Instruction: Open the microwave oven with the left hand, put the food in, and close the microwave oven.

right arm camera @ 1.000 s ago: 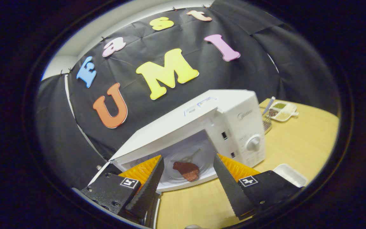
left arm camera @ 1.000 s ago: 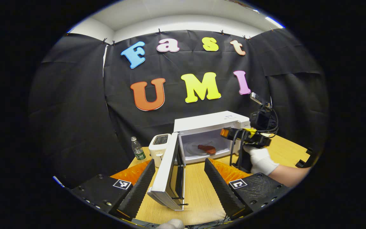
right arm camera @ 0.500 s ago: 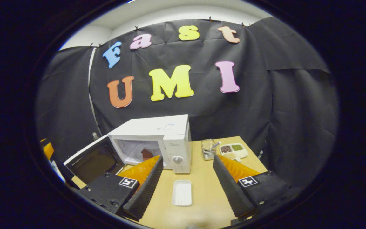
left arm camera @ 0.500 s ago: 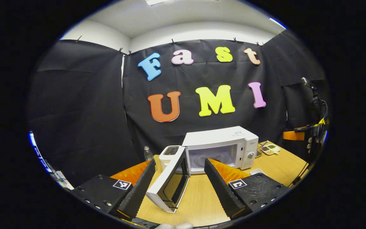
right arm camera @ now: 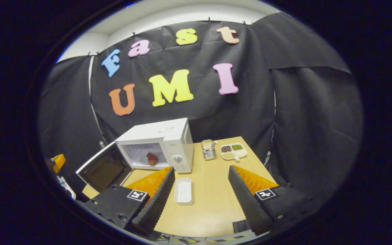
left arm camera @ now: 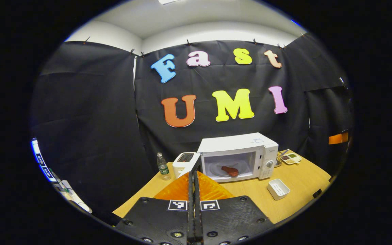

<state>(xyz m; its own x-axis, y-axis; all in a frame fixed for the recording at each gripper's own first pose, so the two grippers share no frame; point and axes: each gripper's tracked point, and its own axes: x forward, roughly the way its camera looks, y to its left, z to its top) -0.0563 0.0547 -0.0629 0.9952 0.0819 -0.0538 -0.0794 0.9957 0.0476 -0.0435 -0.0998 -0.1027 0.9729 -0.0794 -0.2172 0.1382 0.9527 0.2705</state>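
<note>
The white microwave (left arm camera: 240, 144) stands at the back of the wooden table with its door (right arm camera: 104, 168) swung wide open to the left. A reddish-brown piece of food (left arm camera: 230, 170) lies on the glass plate inside; it also shows as food (right arm camera: 152, 158) in the right gripper view. My left gripper (left arm camera: 194, 173) is shut with nothing between its fingers, well back from the oven, and the door's edge lines up just behind its tips. My right gripper (right arm camera: 201, 168) is open and empty above the table, back from the microwave (right arm camera: 162, 131).
An empty white tray (right arm camera: 183, 191) lies on the table (right arm camera: 213, 204) in front of the oven. A toaster (left arm camera: 184, 159) and a water bottle (left arm camera: 163, 166) stand left of it. A metal rack (right arm camera: 208, 148) and a divided dish (right arm camera: 232, 151) stand right of it.
The right gripper has drawn back from the oven's opening, leaving the food inside. The left gripper has pulled back from the door and its fingers have gone from open to shut.
</note>
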